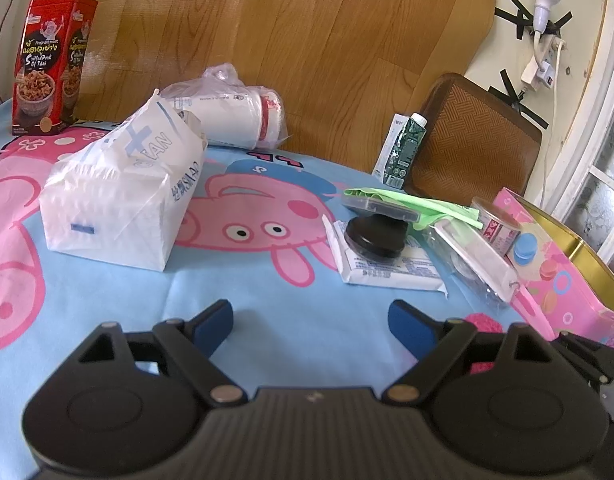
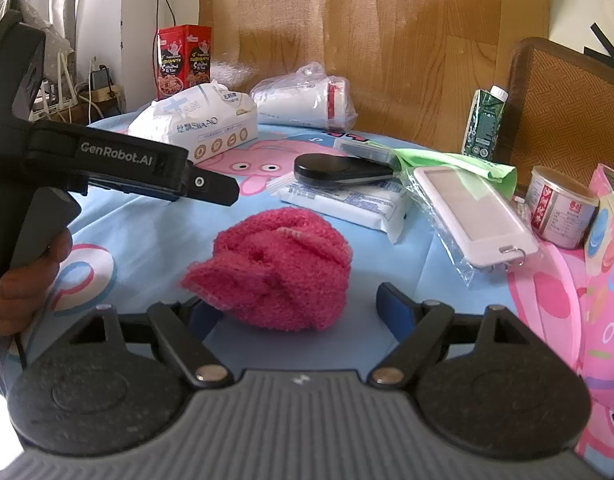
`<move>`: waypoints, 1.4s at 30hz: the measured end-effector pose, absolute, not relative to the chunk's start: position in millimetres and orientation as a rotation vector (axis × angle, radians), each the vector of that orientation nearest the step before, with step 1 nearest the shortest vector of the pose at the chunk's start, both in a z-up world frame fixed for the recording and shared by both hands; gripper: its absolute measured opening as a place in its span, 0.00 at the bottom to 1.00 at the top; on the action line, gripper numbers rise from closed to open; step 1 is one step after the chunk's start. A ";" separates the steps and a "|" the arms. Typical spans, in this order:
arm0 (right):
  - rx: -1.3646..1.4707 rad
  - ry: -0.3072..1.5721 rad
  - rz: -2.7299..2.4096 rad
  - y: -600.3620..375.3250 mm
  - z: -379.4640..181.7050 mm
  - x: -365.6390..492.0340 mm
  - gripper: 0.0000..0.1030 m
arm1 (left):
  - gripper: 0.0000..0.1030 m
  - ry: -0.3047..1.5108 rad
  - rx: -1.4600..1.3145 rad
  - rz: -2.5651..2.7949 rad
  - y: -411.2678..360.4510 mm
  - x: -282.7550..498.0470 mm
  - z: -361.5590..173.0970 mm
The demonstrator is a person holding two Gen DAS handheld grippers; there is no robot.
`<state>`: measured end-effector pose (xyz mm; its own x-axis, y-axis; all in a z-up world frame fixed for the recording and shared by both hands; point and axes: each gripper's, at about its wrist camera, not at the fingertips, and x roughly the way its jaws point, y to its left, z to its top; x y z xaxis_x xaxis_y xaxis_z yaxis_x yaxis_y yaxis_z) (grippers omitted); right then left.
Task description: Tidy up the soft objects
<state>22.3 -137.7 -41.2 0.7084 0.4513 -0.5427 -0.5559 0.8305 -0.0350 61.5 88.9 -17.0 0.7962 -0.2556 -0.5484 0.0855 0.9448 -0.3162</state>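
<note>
A fuzzy hot-pink knitted bundle (image 2: 275,268) lies on the blue cartoon tablecloth (image 2: 387,280), just ahead of and partly between the fingers of my right gripper (image 2: 299,312). That gripper is open: its right pad stands clear of the bundle, and its left pad is partly hidden behind a pink flap. My left gripper (image 1: 313,326) is open over bare cloth with nothing between its pads. In the right wrist view the left gripper (image 2: 223,190) shows from the side, held by a hand (image 2: 27,276). A big white tissue pack (image 1: 119,200) lies ahead-left, and a flat tissue pack (image 1: 387,272) ahead-right.
A black round object (image 1: 375,236) rests on the flat pack beside a green bag (image 1: 435,204), a bagged white card holder (image 2: 471,216) and a can (image 2: 559,208). An open pink box (image 1: 567,280) stands right. Bagged cups (image 1: 235,116), a red snack box (image 1: 51,68) and a green carton (image 1: 407,148) stand behind.
</note>
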 end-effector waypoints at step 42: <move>-0.239 0.437 0.587 -156.8 -21.4 9.6 0.52 | 0.52 0.758 -0.251 -0.520 -1.5 52.1 16.2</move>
<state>9.6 -156.8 -21.4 0.7450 0.4812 -0.4620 -0.5806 0.8087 -0.0940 52.1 -1.5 16.2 0.6085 -0.5331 -0.5878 0.3566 0.8454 -0.3976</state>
